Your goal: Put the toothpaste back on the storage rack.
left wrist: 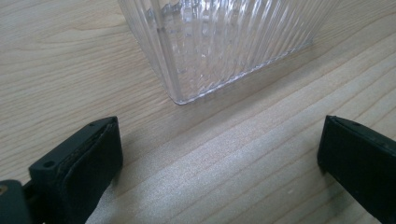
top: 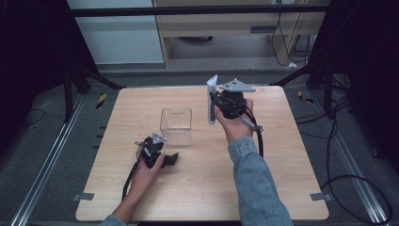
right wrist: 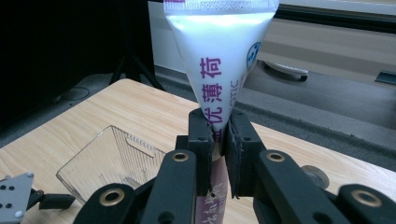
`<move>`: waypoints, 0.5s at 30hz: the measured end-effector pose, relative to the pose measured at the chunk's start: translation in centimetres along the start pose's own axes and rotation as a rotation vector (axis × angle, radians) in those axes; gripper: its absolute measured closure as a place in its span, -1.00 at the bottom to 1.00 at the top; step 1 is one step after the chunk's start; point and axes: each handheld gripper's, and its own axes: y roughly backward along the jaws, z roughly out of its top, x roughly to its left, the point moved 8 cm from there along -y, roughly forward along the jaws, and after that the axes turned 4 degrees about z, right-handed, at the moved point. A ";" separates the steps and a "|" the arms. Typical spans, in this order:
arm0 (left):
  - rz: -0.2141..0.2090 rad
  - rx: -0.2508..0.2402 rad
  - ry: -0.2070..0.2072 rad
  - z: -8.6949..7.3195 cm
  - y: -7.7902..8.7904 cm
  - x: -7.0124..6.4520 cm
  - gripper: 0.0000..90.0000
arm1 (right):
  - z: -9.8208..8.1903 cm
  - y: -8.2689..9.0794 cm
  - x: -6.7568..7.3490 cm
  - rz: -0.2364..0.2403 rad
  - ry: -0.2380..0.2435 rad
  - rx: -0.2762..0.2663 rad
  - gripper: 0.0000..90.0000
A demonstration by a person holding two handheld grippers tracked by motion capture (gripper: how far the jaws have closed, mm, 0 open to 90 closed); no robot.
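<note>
The right gripper is pinching a white tube with purple lettering, its jaws pressed onto the tube partway along, with the flat crimped end pointing away from the hand. In the high view the tube stands nearly upright, long axis vertical, held above the far right part of the wooden table. The right gripper sits just right of it. One clear ribbed bin, open at the top, stands near the table's middle; it lies to the left of the tube and a little nearer the person, close by but apart. The left gripper rests low on the table just in front of the bin, jaws spread wide and holding nothing; its own view shows the bin's near corner between and beyond the two jaws. The left hand is nearer the bin, but the right carries the tube. Likely next: carrying the tube leftward over the bin's opening. Count: one tube, one bin, two grippers.
</note>
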 end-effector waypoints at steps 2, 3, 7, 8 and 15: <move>0.000 0.000 -0.002 0.0 0.0 0.0 -1.00 | 0.1 0.0 0.0 0.000 -0.001 0.000 0.81; -0.001 0.001 -0.003 0.0 0.0 0.0 -1.00 | 0.4 0.0 0.1 -0.002 0.007 0.000 0.81; -0.001 -0.001 -0.001 0.0 0.0 0.0 -1.00 | 1.1 0.1 0.4 0.002 0.010 -0.010 0.81; -0.001 -0.001 -0.001 0.0 0.0 0.0 -1.00 | 1.2 0.1 0.5 0.006 0.012 -0.012 0.81; -0.001 -0.002 0.000 0.0 0.0 0.0 -1.00 | 2.1 -0.3 0.9 0.014 0.016 -0.020 0.81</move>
